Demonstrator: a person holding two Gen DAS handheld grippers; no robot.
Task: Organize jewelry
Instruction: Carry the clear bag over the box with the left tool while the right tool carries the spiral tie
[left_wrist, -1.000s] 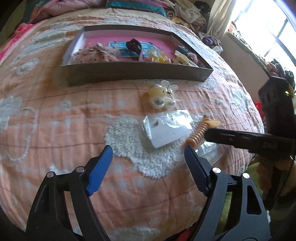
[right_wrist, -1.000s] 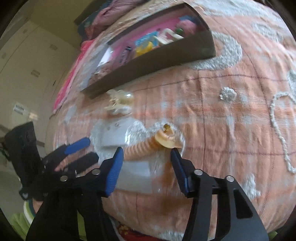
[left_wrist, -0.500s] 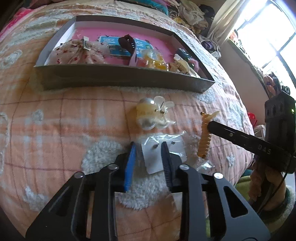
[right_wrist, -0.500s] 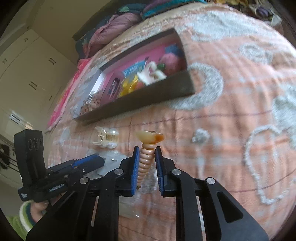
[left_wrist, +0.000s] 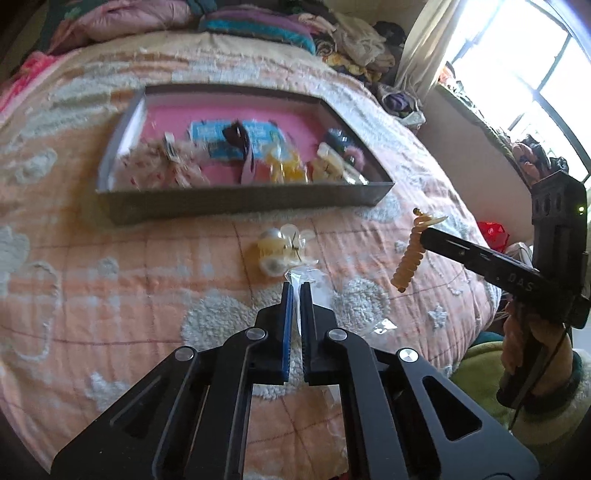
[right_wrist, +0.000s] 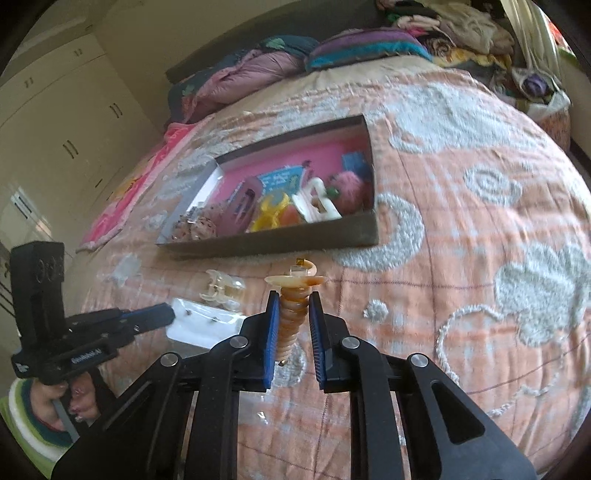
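In the left wrist view, my left gripper sat at centre frame with its jaws nearly closed, pinching the edge of a clear packet that lay over the bedspread. Just above the packet lay a pale claw clip. The grey box filled the upper middle, its pink floor crowded with hair things, blurred. At the right edge my right gripper reached in, holding an amber spiral clip clear of the bedspread, tilted

In the right wrist view, my right gripper stood at lower centre, jaws narrowed onto the spiral clip, which stood upright between the blue pads, its flat head above the tips. The box lay in the upper middle of the frame, above the clip. At the left my left gripper held one end of the packet, which carried a white card with small dark studs. The claw clip lay just above the packet, below the box
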